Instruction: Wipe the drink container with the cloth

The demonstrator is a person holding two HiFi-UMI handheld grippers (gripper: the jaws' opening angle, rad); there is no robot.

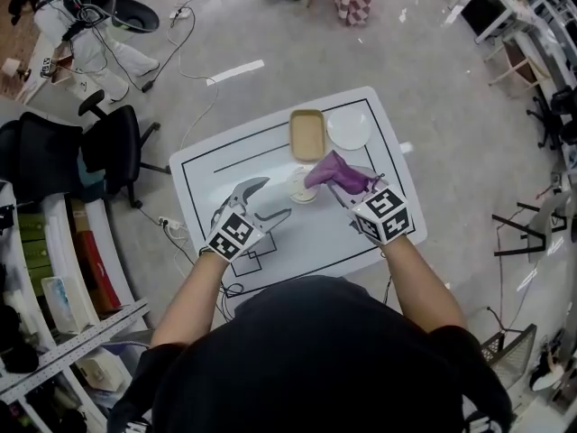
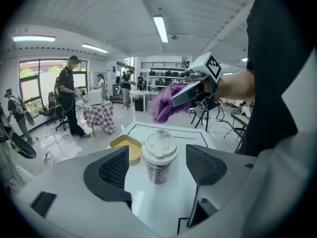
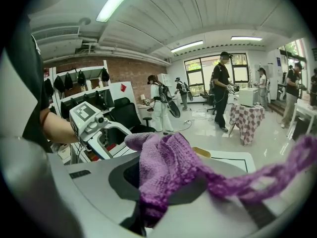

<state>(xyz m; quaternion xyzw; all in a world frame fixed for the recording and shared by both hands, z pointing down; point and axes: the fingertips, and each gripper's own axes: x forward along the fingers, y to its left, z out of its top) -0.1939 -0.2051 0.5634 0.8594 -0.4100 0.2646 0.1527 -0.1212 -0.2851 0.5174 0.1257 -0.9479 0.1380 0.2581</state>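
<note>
In the head view, the drink container [image 1: 303,186] is standing mid-table [image 1: 315,237], with the left gripper [image 1: 273,198] just near-left of it.

In the left gripper view, the jaws are gaping around the drink container without touching it.

In the right gripper view, the right gripper [image 3: 158,197] is clamping the purple cloth [image 3: 166,167].

The step in hand is probably securing the drink container: closing gently, then wiping.

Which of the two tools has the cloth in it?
The right tool, clamped on the purple cloth; the left tool is open, empty, facing the cup.
</note>
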